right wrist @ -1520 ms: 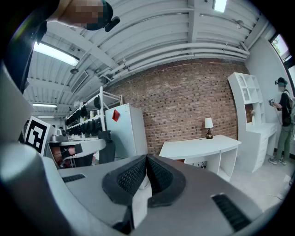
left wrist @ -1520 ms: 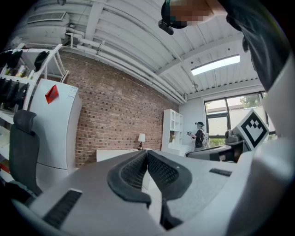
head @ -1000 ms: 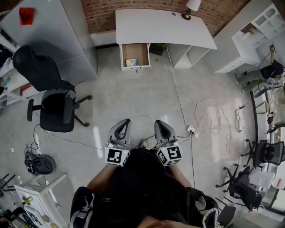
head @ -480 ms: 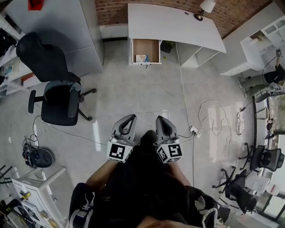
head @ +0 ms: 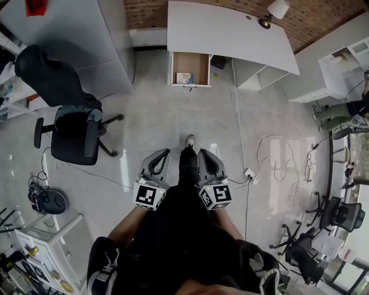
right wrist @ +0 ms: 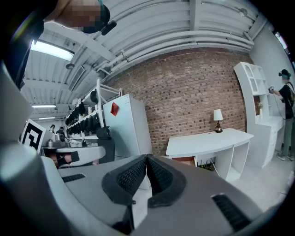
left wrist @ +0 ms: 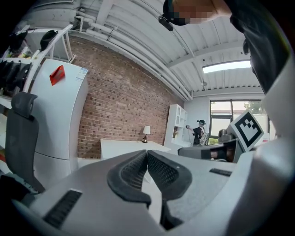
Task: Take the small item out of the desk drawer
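A black office chair [head: 72, 124] stands on the grey floor [head: 155, 115] at the left. The grey left gripper [head: 164, 153] is near the person and points toward the far wall. Its jaws are pressed together and nothing is between them; the left gripper view [left wrist: 147, 154] shows the two black pads touching.

Far ahead, an open drawer with a brown wooden inside [head: 174, 64] sticks out from under the left end of the long white surface [head: 230, 34]. The small blue and white item [head: 184, 78] lies in the drawer, close to its near front wall and a little left of the middle. It is too small to tell which way it points or how its long side runs. It is well apart from both grippers.

A person's dark leg with a white shoe [head: 189, 141] reaches out between the grippers. The grey right gripper [head: 203, 153] also points at the far wall, with its jaws closed tight on nothing [right wrist: 146, 158].

A small lamp with a white shade [head: 275, 10] stands on the right end of the surface. A thin white cable [head: 271, 151] curls on the floor at the right.
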Available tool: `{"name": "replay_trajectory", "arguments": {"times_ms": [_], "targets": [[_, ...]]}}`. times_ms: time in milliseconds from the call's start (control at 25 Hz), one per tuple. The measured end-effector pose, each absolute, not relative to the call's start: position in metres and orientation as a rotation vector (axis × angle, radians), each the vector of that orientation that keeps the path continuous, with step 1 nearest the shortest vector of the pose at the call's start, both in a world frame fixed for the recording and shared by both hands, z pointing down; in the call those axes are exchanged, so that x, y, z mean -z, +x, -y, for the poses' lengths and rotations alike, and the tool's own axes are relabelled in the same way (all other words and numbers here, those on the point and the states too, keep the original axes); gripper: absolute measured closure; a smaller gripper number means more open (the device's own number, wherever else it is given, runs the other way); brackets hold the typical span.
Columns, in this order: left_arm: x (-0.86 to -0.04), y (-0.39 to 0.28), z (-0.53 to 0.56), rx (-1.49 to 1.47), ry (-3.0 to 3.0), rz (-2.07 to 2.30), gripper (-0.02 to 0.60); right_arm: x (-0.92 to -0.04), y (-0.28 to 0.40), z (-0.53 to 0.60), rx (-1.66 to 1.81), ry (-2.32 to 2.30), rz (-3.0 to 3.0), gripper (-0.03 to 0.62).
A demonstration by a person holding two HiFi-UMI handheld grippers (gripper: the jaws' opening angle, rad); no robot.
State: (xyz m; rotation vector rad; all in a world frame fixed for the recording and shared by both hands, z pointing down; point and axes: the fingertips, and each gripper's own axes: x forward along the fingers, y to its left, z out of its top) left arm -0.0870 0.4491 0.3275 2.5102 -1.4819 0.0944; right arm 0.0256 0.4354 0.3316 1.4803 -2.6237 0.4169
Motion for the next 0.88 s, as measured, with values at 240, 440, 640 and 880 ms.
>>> {"name": "replay_trajectory", "arguments": {"times_ms": [240,440,640,880], "targets": [[-0.327,-0.058,-0.357,-0.1,2.491,1.552,0.572,-0.333,0.056,-0.335,-0.396,1.409,2.673,0.567],[-0.323,-0.025,-0.275,-0.115,2.436,1.617,0.572,-0.333,0.092,-0.242,-0.389,1.31,2.699,0.568],[-0.329,-0.002,-0.219,-0.148,2.382,1.668,0.572,-0.342,0.119,-0.162,-0.353,1.194,2.704,0.566],[-0.344,0.004,-0.181,-0.247,2.309,1.677,0.572,-0.368,0.122,-0.095,-0.396,1.142,2.669,0.566]]}}
